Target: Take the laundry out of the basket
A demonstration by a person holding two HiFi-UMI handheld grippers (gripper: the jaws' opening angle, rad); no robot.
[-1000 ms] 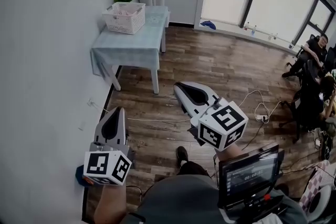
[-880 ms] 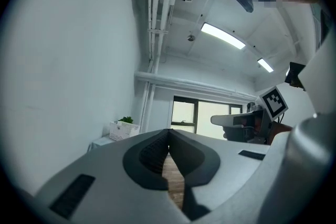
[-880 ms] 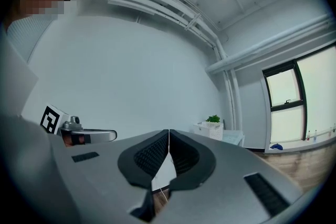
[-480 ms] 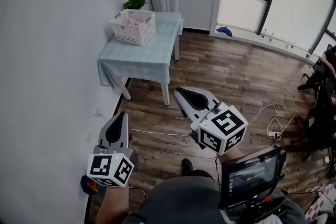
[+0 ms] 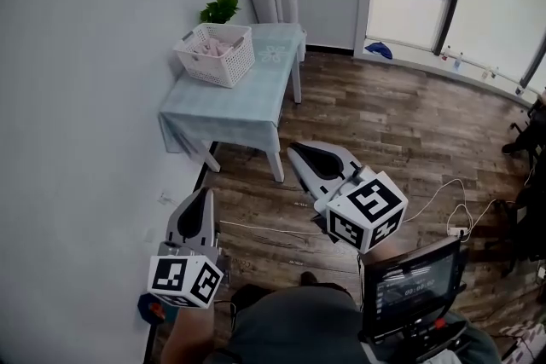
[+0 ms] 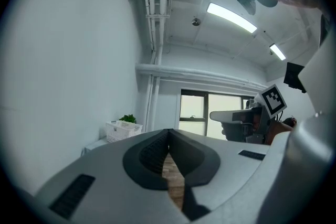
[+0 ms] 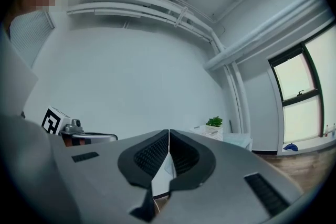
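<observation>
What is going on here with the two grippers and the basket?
A person holds the left gripper and the right gripper, both shut and empty. The basket with the laundry sits on the table by the wall, well ahead of them, untouched. Nothing is taken out yet.

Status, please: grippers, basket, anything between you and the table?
Left gripper and right gripper shut, empty, well short of the table. Basket on it, laundry inside. Cable across the floor ahead.
</observation>
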